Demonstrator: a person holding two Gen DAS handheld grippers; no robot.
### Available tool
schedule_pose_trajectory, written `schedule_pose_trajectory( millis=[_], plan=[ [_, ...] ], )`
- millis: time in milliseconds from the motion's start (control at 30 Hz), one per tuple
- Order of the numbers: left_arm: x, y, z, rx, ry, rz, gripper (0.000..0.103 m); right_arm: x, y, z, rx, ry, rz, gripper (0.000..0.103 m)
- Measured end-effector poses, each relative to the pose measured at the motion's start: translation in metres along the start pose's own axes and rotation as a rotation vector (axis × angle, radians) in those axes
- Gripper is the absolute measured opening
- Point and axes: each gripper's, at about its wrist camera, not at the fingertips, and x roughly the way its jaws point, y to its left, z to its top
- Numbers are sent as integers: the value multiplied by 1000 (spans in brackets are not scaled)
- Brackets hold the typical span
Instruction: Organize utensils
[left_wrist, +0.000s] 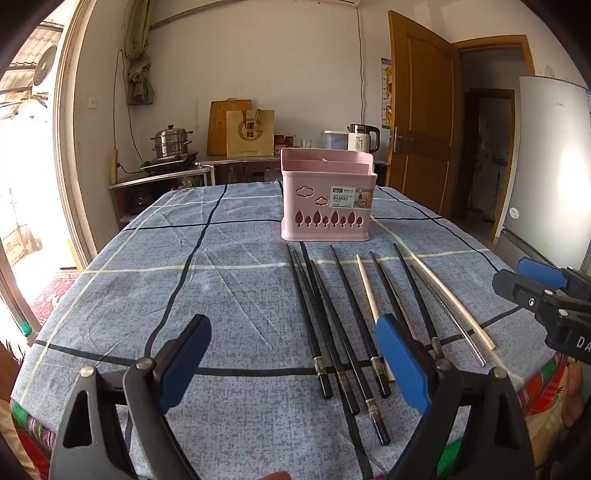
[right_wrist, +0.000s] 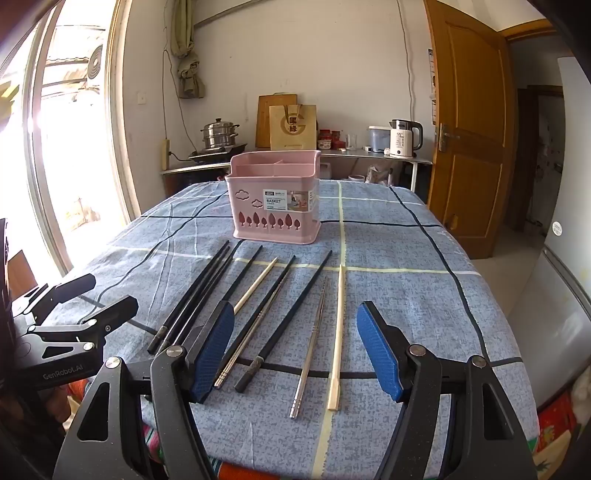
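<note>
Chopsticks (right_wrist: 288, 314) all loose on the worktop (right_wrist: 406, 280), both my claws (left_wrist: 291, 365) (right_wrist: 295, 350) released and empty, so I'd grab one for the basket (right_wrist: 275, 206).

Daylight floods through the glass door (right_wrist: 66, 147) at nine o'clock onto pale walls (right_wrist: 314, 55), a steel steamer pot (right_wrist: 218, 133) and white kettle (right_wrist: 403, 142) line the counter (right_wrist: 369, 156) at twelve, and a brown wooden door (right_wrist: 469, 129) stands open beside a silver refrigerator (left_wrist: 554, 166) at three o'clock.

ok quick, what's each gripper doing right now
left gripper: open, holding nothing
right gripper: open, holding nothing, above the chopsticks
</note>
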Motion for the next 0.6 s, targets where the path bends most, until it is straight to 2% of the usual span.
schedule_pose_trajectory(
  millis=[600],
  plan=[
    [6, 2, 1, 8, 22, -6, 92, 6, 0, 0, 4, 7, 5, 69]
  ],
)
